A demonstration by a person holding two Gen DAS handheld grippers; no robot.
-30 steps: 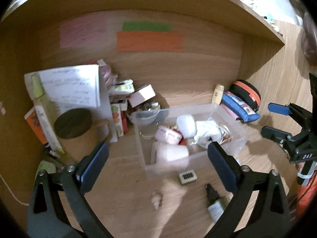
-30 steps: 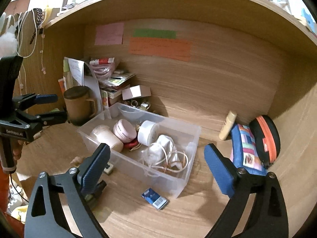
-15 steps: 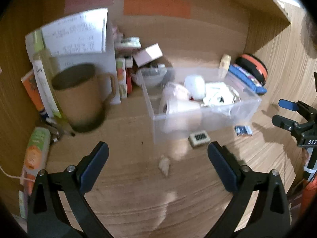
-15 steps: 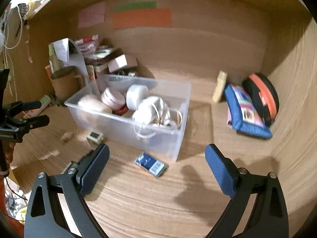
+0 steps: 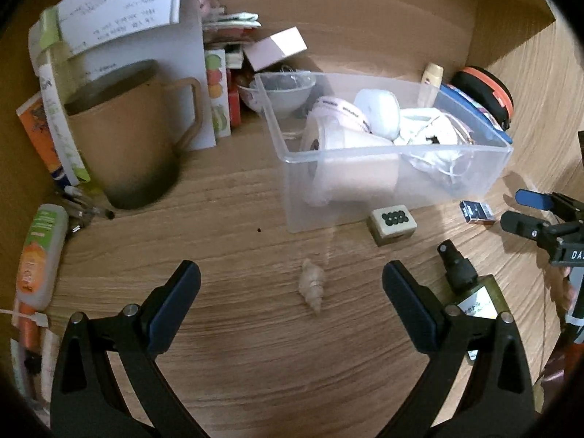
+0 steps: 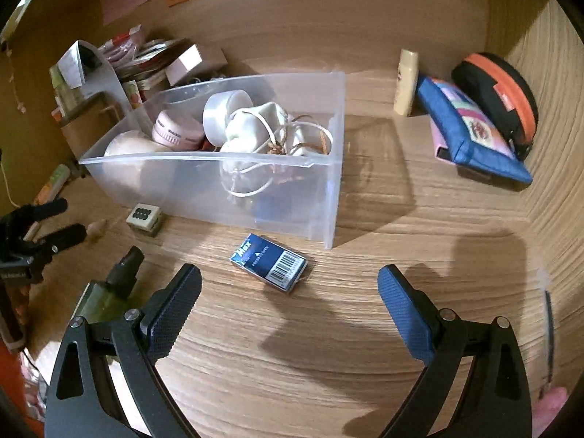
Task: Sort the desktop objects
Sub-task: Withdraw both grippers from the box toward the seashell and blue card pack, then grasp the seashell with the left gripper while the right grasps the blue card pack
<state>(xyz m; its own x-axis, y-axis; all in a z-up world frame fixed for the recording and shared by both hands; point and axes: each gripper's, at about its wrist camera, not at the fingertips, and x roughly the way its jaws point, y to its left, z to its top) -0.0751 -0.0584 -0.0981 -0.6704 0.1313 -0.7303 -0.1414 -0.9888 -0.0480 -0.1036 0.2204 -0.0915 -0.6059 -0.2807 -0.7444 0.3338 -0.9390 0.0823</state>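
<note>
Wooden counter [image 5: 226, 328] carries a clear bin [image 5: 394, 179] of pale items. Only the left view shows the brown mug [image 5: 127, 138] and what looks like a small shell [image 5: 312, 284]; only the right shows the blue box [image 6: 268, 268] clearly. Both cameras have dropped closer since earlier. Left tool [image 5: 292, 299] and right tool [image 6: 288, 299] hover spread wide, empty.

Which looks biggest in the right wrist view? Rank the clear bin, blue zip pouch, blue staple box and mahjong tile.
1. clear bin
2. blue zip pouch
3. blue staple box
4. mahjong tile

The tile lies slightly farther away, so that last gap may be exaggerated.
</note>
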